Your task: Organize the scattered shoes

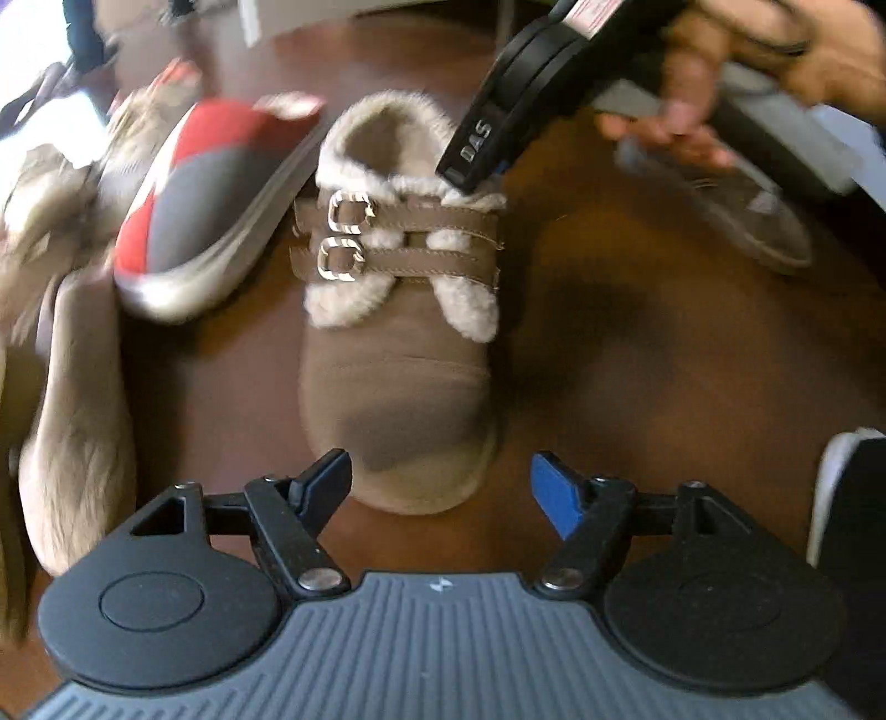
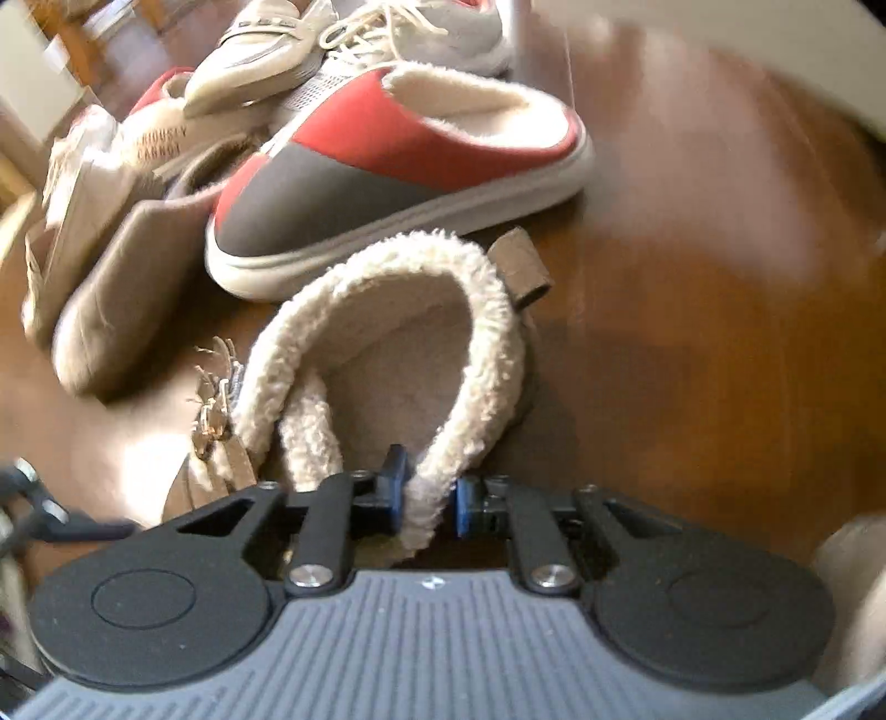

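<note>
A brown suede shoe [image 1: 398,376] with fleece trim and two buckled straps stands on the brown wooden surface [image 1: 664,360], toe toward my left gripper [image 1: 440,476]. That gripper is open, and the toe tip sits between its fingertips without touching them. From the upper right, my right gripper [image 1: 476,166] reaches the shoe's fleece collar. In the right wrist view, the right gripper [image 2: 431,498] pinches the collar of the shoe [image 2: 387,354] between its blue pads.
A red and grey slipper [image 1: 194,210] [image 2: 354,171] lies close beside the brown shoe. A tan shoe [image 1: 77,443] [image 2: 127,288] lies at the left. A beige loafer [image 2: 260,61] and a laced sneaker [image 2: 421,39] are piled behind. Another brown shoe [image 1: 758,221] lies at the right.
</note>
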{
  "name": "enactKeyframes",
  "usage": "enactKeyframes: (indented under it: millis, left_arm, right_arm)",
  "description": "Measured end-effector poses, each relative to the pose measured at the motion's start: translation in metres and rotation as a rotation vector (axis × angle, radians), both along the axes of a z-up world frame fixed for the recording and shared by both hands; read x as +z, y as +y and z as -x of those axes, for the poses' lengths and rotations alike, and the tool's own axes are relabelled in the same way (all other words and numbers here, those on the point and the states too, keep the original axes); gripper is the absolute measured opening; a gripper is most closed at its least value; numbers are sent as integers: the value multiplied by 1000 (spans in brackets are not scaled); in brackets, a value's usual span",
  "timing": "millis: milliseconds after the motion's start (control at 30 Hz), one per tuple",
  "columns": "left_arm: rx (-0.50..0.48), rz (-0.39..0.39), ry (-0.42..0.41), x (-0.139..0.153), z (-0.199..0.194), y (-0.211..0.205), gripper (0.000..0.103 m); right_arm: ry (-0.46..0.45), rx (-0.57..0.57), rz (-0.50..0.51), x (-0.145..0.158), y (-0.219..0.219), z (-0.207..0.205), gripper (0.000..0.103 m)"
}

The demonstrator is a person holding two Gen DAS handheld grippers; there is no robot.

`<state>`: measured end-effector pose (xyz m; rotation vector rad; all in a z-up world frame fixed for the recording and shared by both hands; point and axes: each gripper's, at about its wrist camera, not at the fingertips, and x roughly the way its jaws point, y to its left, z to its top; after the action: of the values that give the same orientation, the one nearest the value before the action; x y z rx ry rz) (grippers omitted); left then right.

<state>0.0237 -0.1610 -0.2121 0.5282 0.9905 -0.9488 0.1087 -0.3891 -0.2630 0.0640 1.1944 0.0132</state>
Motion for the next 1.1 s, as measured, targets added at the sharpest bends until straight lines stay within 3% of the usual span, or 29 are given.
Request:
enactKeyframes:
  millis: [67,100,167,233,367,500,567,667,767,833,900,933,1000,1100]
  left_arm:
    - [24,4,-5,9,-17,0,74]
    - [58,15,6,14,-32,0,73]
    - [138,50,37,27,-69,0,73]
    - [164,73,54,37,-97,-8,73]
    - [110,60,86,48,-140,-58,73]
    - [32,-12,109,29,-153,-109,71]
    - [25,-51,151,13,-160,-128,64]
    - [27,-123,250,-10,-160,-138,34]
    - [70,-137,248,-11,-154,-125,35]
    - [126,-144,266,-10,-154,-114,36]
    - [185,-138,264,-11,-155,-104,39]
    - [201,-127,263,-11,-154,-101,40]
    - [232,-121,239,-10,-151,-100,48]
    - [260,-131,196,-11,-148,-106,51]
  right_arm:
    - [-89,-101,97,12,-9,20,73]
    - [-132,-165,83,18,-11,33,77]
    - [-193,-268,-10,23,-8,61,77]
    - [-193,-330,-103,15,18,88,80]
    - [-141,-289,-145,-12,79,96,80]
    - [-118,-210,-113,-26,109,86,86]
    - [-121,-166,-63,-34,118,80,82]
    - [-97,-110,-51,-31,115,80,67]
    - [-46,-85,-55,-23,93,86,48]
    - [-10,-96,-59,-16,70,97,48]
    - [-34,-105,-65,-9,59,108,73]
    - [-69,-121,-55,-5,58,111,95]
    - [-125,-121,-42,-1,60,114,99]
    - [-138,-122,1,-14,79,98,100]
